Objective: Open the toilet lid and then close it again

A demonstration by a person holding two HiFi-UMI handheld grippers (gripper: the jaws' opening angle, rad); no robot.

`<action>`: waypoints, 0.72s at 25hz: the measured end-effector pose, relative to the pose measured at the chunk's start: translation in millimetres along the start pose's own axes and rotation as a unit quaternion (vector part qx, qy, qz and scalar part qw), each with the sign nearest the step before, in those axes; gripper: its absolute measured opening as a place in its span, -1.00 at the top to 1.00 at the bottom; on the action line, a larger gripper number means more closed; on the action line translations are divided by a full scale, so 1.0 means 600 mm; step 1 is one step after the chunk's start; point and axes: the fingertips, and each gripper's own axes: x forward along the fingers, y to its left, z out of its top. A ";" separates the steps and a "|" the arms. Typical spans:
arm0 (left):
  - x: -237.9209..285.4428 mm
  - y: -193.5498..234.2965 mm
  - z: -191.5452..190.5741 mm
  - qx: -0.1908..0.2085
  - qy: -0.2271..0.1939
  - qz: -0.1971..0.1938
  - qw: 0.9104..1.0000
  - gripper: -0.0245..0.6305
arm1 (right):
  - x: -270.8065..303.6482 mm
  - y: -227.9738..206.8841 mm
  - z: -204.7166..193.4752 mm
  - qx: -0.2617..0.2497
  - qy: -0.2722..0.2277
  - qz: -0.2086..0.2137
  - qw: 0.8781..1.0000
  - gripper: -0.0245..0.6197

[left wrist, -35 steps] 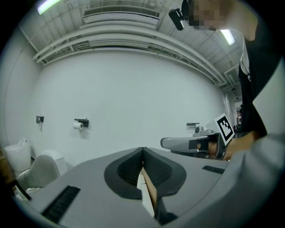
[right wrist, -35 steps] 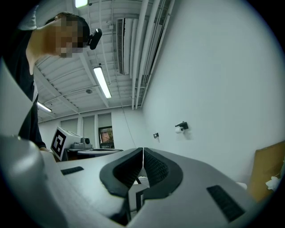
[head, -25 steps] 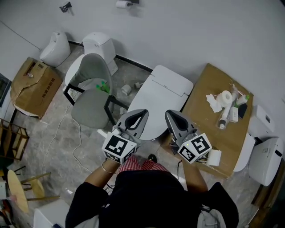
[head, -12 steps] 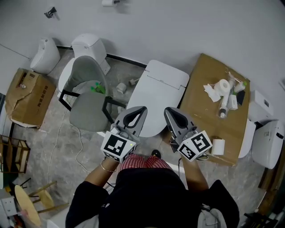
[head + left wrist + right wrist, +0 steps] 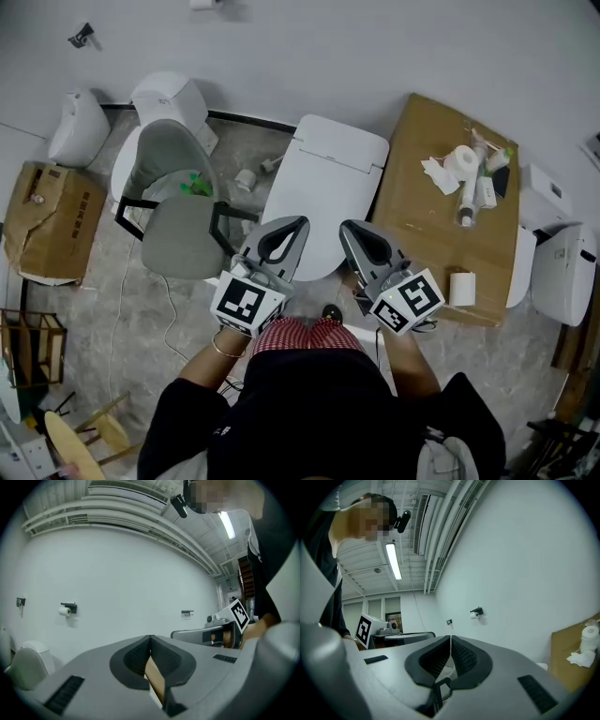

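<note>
Grey marbled floor (image 5: 112, 309) meets a white wall (image 5: 309, 56) along the top of the frame. At centre stands the toilet, its lid (image 5: 323, 197) down, with a grey chair (image 5: 178, 220) to its left and a cardboard sheet (image 5: 431, 225) with paper rolls to its right. A cardboard box (image 5: 47, 220) lies at the left edge. The left gripper (image 5: 300, 223) and right gripper (image 5: 345, 227) hover over the lid's near end, both clenched on nothing. Compared with a second ago, the room has swung slightly in the frame. The grippers stay put at lower centre and the lid remains closed.
</note>
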 end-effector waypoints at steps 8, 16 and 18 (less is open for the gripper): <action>0.018 -0.002 -0.009 -0.008 -0.013 -0.029 0.999 0.91 | -0.007 -0.009 -0.015 0.004 0.003 -0.030 1.000 0.86; 0.038 -0.007 -0.023 -0.003 -0.014 -0.038 0.999 0.92 | -0.019 -0.019 -0.032 0.010 0.007 -0.058 0.998 0.86; 0.041 -0.006 -0.026 -0.005 -0.017 -0.040 0.999 0.91 | -0.018 -0.021 -0.036 0.012 0.008 -0.062 0.998 0.86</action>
